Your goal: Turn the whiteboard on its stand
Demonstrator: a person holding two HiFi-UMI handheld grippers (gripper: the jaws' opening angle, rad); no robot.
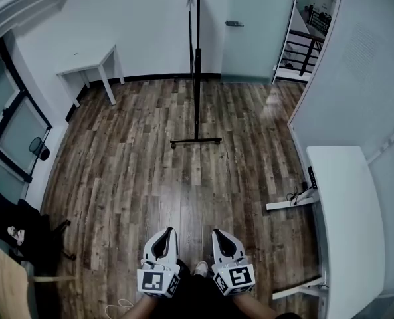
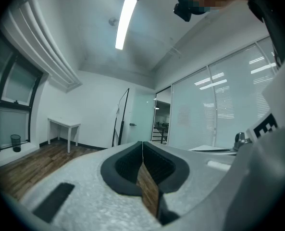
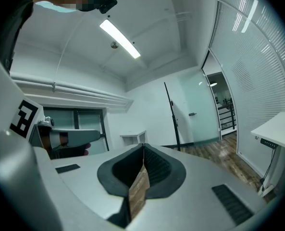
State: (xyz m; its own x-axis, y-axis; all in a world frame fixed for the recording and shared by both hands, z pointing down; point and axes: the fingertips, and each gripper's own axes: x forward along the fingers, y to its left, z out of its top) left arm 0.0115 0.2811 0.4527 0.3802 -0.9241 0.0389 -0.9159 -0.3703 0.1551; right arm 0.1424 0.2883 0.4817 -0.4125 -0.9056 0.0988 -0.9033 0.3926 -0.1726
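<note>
Two clenched, empty grippers sit near, left gripper (image 1: 164,236) and right gripper (image 1: 221,236) side by side. Whiteboard (image 1: 197,58) stands edge-on, far across the floor (image 1: 143,171), well apart from both. Desk (image 1: 346,205) at right.

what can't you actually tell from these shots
- Whiteboard: only a thin dark line in all three views, face unseen; head view's top edge crops it.
- Stand base: castors too small, head view.
- Beyond the doorway: only a railing shows, rest too small.

Grey left gripper (image 1: 169,230) and right gripper (image 1: 216,232) bear black-and-white marker cubes (image 1: 158,282).
</note>
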